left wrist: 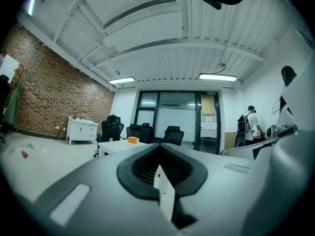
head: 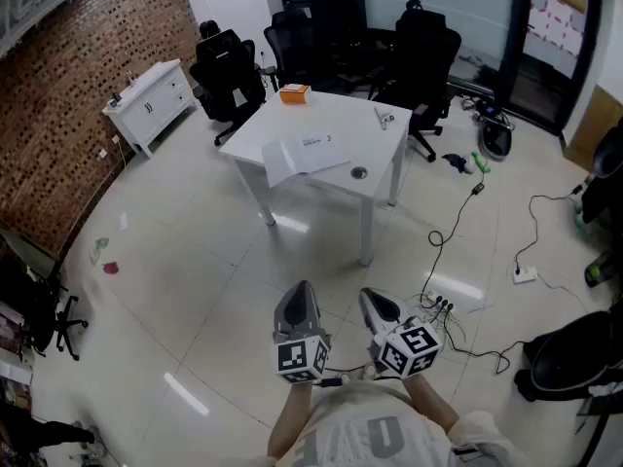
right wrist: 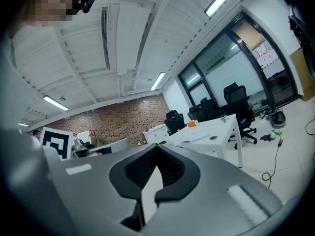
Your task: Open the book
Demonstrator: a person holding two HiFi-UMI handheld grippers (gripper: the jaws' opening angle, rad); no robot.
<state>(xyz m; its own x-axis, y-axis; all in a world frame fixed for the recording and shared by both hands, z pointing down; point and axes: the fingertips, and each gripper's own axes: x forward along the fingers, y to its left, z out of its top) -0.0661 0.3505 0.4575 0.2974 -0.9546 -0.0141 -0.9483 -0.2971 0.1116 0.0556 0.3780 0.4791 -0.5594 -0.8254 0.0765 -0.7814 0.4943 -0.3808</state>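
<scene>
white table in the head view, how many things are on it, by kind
white book: 1
orange box: 1
small round disc: 1
small grey item (too small to identify): 1
total: 4

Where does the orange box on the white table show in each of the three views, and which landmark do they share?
Head view: the orange box sits upper middle, on the far side of the white table.
Left gripper view: the orange box is small, left of centre, on the white table.
Right gripper view: the orange box is right of centre, on the white table.
Shared landmark: the white table.
</scene>
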